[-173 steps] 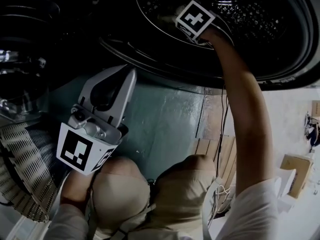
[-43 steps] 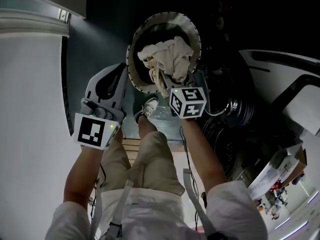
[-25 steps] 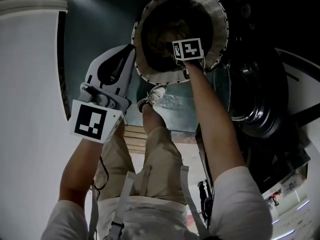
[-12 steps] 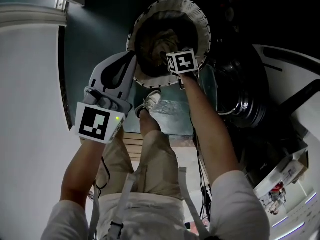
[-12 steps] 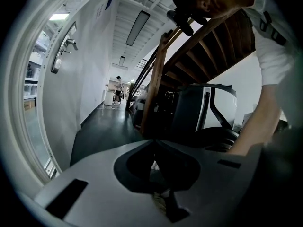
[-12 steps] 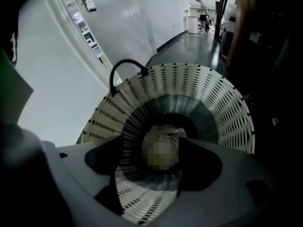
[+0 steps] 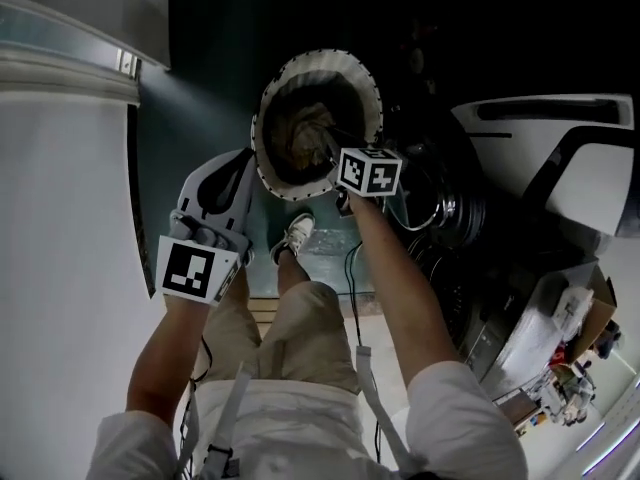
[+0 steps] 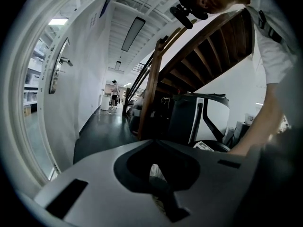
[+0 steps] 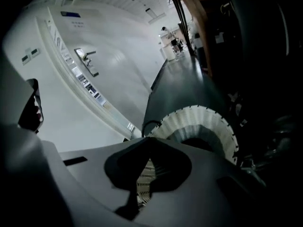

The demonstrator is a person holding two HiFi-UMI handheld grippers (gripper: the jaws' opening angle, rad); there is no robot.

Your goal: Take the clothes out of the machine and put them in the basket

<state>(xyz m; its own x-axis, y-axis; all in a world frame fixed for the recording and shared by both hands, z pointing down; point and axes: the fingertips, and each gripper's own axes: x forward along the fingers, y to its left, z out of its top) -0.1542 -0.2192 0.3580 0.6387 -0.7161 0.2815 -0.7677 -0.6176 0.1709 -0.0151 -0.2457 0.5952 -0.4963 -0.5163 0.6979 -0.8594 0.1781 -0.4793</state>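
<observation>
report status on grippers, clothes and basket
Left gripper shut, empty. Right gripper just closed, empty, over basket rim. Clothes in basket. Nothing blocking it.

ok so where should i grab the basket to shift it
Probably the pale slatted rim of the basket, pinched from above on the near side: it stands upright, mouth up, its thin flared wall exposed, with clothes filling the middle.
</observation>
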